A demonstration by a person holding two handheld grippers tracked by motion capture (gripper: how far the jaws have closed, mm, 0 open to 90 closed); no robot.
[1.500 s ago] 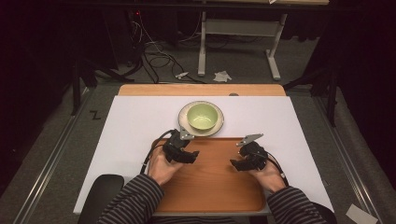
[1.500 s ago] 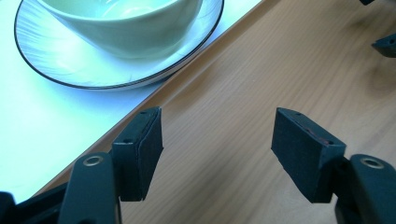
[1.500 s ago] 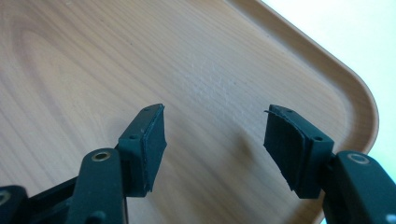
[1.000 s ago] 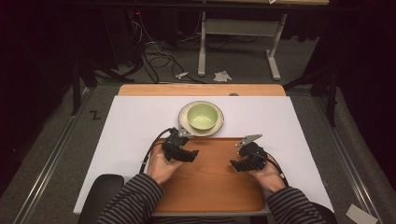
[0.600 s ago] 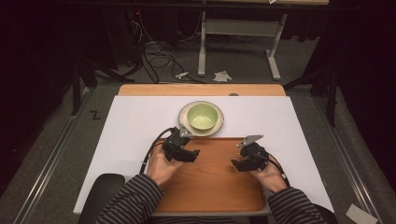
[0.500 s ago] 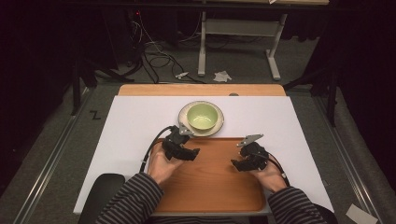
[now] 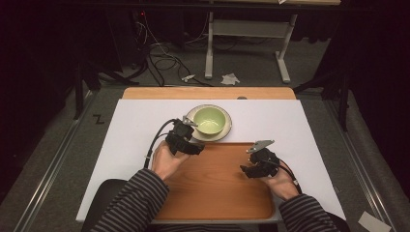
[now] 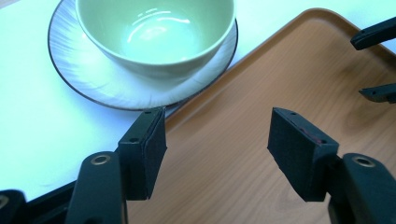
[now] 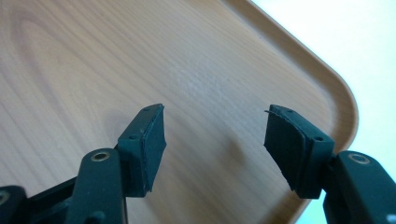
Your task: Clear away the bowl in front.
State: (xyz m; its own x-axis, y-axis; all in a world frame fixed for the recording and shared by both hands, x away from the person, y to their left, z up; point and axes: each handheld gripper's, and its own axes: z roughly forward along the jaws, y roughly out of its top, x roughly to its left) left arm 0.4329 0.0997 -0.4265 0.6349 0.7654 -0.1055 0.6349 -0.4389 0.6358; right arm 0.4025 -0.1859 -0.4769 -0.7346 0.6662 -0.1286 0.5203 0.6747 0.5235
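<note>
Glossy green bowl (image 7: 209,120) on ridged round plate (image 7: 227,130)

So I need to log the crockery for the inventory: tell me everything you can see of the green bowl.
The pale green glossy bowl, ceramic by its look, is round, deep and empty. It stands upright on a white dark-rimmed saucer on the white table cover, just beyond the wooden tray's far edge. The left claw, open, hovers close by without touching it.
</note>
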